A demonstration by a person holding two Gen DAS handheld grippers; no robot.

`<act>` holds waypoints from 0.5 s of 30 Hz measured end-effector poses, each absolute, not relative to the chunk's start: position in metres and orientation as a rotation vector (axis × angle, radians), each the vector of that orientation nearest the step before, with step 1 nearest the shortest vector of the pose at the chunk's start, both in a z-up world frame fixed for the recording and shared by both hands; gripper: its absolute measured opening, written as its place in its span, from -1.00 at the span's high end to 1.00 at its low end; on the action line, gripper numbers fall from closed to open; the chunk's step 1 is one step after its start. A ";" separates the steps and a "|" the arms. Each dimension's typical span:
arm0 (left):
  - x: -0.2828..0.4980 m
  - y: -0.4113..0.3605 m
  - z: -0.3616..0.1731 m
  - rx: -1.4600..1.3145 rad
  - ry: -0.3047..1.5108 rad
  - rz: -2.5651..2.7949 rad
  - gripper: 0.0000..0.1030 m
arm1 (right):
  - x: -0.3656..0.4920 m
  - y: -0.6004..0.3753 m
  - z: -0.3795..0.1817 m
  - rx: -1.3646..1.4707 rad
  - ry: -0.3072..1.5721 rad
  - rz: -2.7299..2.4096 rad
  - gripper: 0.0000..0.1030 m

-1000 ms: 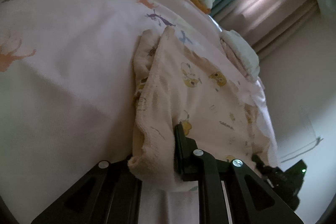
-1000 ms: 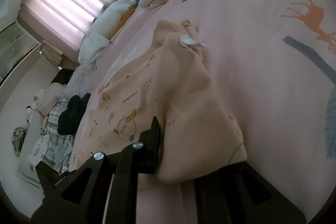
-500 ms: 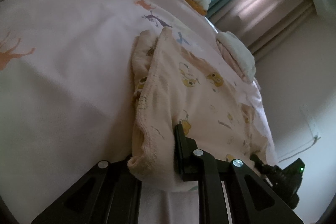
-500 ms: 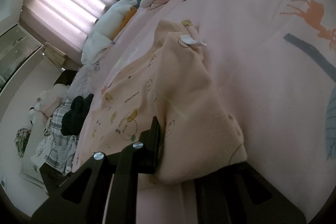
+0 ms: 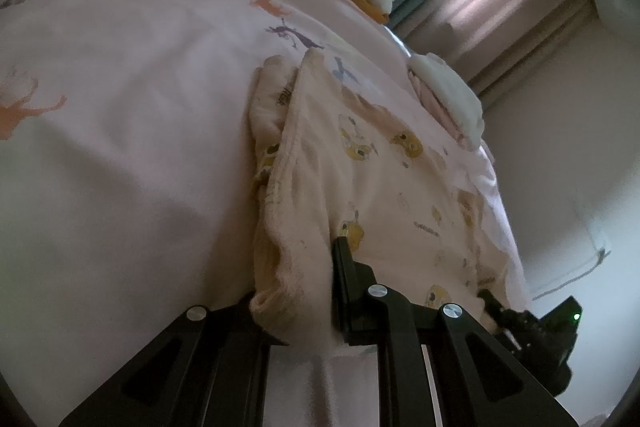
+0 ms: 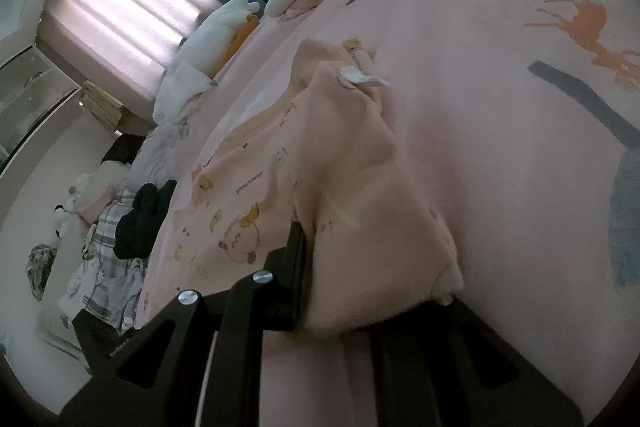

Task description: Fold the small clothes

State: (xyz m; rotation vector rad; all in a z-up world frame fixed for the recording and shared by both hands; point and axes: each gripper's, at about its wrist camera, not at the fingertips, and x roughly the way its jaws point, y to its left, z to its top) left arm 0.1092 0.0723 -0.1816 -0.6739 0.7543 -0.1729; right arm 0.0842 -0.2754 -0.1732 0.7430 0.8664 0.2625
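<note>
Both claws are clamped on the near edge of one small peach garment [image 5: 384,179] printed with yellow ducklings. The left claw [image 5: 304,291] pinches a folded bunch of the cloth at one corner; the right claw [image 6: 360,267] pinches a thicker fold at the other corner. In each view one finger shows beside the cloth and the other lies hidden under it.

The garment [image 6: 280,163] lies spread on a bed, with its far side doubled over and a white label [image 6: 362,78] showing near the fold. No box, basket or other holder is in sight.

The bed is covered by a pale pink sheet [image 5: 120,99] with orange and purple animal prints. Two folded piles [image 5: 448,87] of white and pink clothes sit near its far edge. A heap of checked and dark clothes [image 6: 124,227] lies at one end. Beyond the bed hang pink pleated curtains [image 6: 120,11] with daylight behind them, beside a plain pale wall [image 5: 568,155].
</note>
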 end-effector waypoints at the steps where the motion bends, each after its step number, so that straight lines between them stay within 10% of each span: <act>1: 0.108 0.073 -0.181 -0.664 0.756 -0.170 0.71 | 0.081 -0.276 -0.173 0.742 0.862 0.258 0.85; 15: 0.071 0.099 -0.176 -0.601 0.746 -0.129 0.71 | 0.039 -0.283 -0.169 0.694 0.794 0.158 0.95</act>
